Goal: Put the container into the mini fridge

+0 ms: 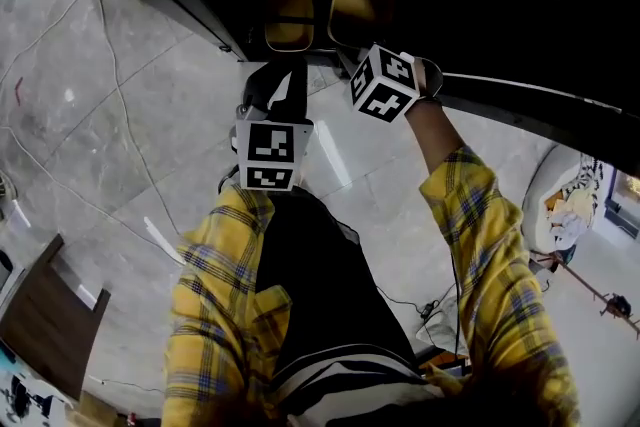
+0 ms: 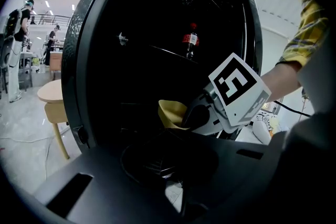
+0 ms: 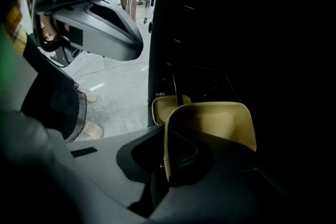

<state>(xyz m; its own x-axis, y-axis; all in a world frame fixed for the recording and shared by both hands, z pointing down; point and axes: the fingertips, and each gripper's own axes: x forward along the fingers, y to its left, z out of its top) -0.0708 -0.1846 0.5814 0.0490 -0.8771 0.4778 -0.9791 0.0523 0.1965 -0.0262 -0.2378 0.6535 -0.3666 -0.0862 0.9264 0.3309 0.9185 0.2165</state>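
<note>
A yellow container (image 3: 212, 126) is tilted at the mouth of the dark mini fridge (image 3: 236, 34), and my right gripper (image 3: 170, 165) is shut on its rim. The head view shows this container (image 1: 365, 3) just beyond the right gripper (image 1: 378, 43). In the left gripper view the right gripper (image 2: 197, 113) holds it (image 2: 172, 113) in front of the open fridge (image 2: 157, 34). A second yellow container (image 3: 169, 107) (image 1: 288, 18) rests deeper inside, at the left. My left gripper (image 1: 283, 75) (image 2: 168, 165) hovers before the opening, jaws together and empty.
A bottle with a red label (image 2: 190, 39) stands on a fridge shelf. A wooden stool (image 2: 52, 94) stands left of the fridge, with people (image 2: 18, 23) beyond it. Cables (image 1: 100, 65) run across the grey floor, and a brown board (image 1: 45, 315) lies at the lower left.
</note>
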